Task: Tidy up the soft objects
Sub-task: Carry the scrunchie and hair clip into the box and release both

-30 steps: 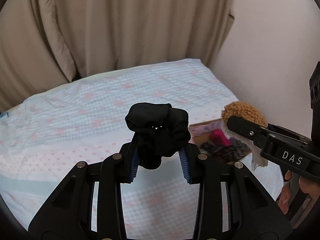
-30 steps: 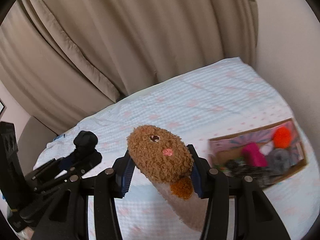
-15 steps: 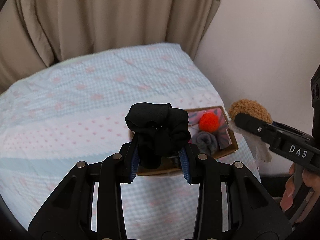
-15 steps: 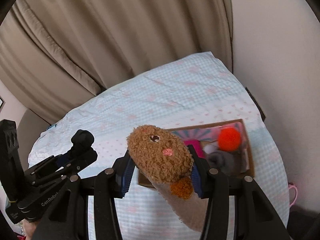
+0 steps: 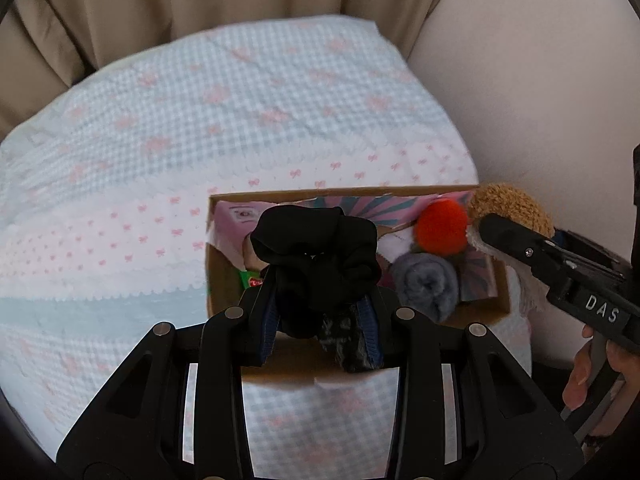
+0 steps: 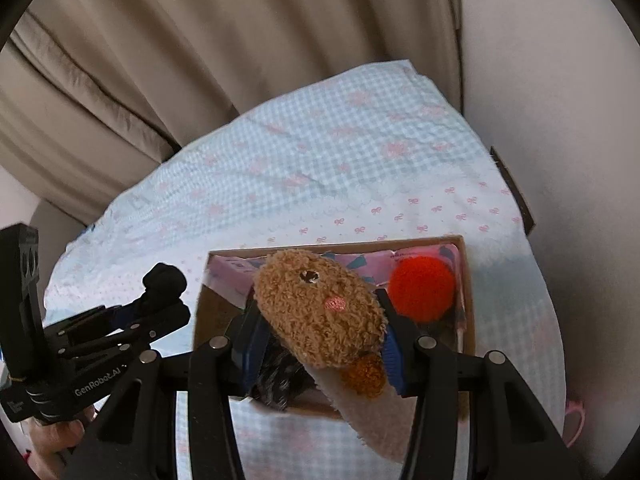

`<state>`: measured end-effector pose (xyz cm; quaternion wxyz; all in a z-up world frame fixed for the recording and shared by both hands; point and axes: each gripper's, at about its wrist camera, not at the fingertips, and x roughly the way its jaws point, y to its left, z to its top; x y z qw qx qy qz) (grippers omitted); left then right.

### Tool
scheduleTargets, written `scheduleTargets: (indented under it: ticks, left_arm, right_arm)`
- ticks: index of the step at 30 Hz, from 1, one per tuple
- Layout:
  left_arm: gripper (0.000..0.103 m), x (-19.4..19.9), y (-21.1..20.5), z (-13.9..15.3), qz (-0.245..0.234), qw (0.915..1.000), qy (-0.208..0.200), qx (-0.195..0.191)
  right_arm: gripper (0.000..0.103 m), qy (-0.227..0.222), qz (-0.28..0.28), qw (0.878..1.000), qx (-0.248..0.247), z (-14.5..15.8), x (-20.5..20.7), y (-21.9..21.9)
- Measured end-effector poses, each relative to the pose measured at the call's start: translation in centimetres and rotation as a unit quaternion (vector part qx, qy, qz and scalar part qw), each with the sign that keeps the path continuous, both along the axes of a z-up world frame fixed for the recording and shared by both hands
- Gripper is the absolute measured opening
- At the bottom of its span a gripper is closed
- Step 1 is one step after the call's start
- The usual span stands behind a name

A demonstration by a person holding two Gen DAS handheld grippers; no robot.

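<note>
1. Nearest the left wrist camera, the left gripper point(image 5: 322, 314) is seen clamped on a black, ruffled fabric scrunchie point(image 5: 316, 256), which bulges above the blue pads and hangs a little below them. The grip should be kept firm until the scrunchie is well inside the box walls.

2. Nearest the right wrist camera, the right gripper point(image 6: 320, 340) is closed around a fuzzy brown plush sock with an embroidered bear face point(image 6: 320, 312); its pale cuff trails below the jaws and could snag on the near wall, so it should be lifted clear of the rim first.

3. Just beyond both grippers on the bed, a shallow brown cardboard box with a pink and teal printed lining point(image 5: 210, 280) is the likely target. Judged from the views, both loads are poised above it and not yet released.

4. Inside, a round orange-red pompom point(image 5: 440, 228) and a rolled grey fleece cloth point(image 5: 426, 284) fill the right part, so the emptier left part is better suited to the scrunchie.

5. The grippers are near each other; one release at a time is advised, so that collision is avoided.

6. Farther off, the pale blue checked bedspread with pink bows point(image 5: 160, 140) and the beige curtains point(image 6: 200, 60) need no attention.
</note>
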<state>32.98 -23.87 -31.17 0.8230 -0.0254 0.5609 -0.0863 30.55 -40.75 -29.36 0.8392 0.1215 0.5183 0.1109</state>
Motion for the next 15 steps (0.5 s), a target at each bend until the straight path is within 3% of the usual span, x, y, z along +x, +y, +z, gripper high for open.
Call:
scheduleTargets:
  ticks: [5, 10, 12, 15]
  left_arm:
    - [0.032, 3.3, 0.0, -4.3, 0.007, 0.9987, 0.051, -0.004]
    - [0.032, 5.0, -0.3, -7.2, 0.000, 0.9976, 0.068, 0.016]
    - [0.032, 5.5, -0.1, -7.8, 0.005, 0.9969, 0.078, 0.007]
    - [0.039, 6.1, 0.0, -8.3, 0.016, 0.9959, 0.088, 0.011]
  right_arm:
    - [0.046, 0.005, 0.039, 0.999, -0.024, -3.5, 2.3, 1.0]
    - [0.046, 0.010, 0.072, 0.997, -0.038, -6.7, 3.4, 1.7]
    - [0.046, 0.009, 0.082, 0.996, -0.041, -7.5, 3.5, 1.9]
    - [0.055, 0.002, 0.099, 0.993, -0.059, -8.2, 3.7, 2.4]
